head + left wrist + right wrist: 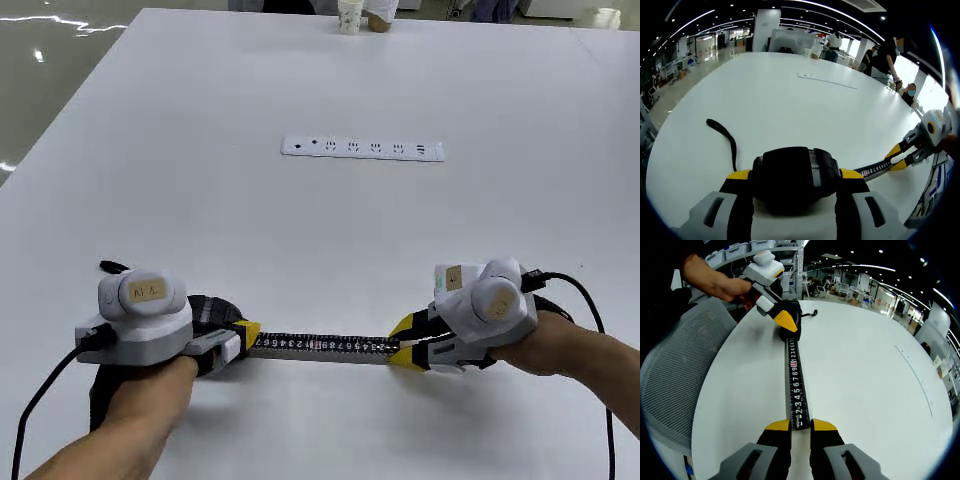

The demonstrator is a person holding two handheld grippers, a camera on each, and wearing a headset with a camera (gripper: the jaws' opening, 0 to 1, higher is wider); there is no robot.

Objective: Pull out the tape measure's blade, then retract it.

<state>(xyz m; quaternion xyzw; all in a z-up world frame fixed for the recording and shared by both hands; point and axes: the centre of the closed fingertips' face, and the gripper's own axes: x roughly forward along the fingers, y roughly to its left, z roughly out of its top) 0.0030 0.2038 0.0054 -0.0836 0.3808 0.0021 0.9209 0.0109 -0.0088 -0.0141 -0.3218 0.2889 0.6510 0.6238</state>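
The tape measure's black case (213, 308) sat clamped between the yellow-tipped jaws of the left gripper (795, 175), near the front edge of the table (320, 230). Its blade (795, 380) was drawn out, flat with the numbers facing up. It ran straight from the case toward the person's right, parallel to that edge. The right gripper (800, 426) had its jaws narrowed onto the blade's free end, pinching it. The case's strap (722, 134) lay loose on the table beside it. A white power strip (362, 148) lay well apart, farther up the table.
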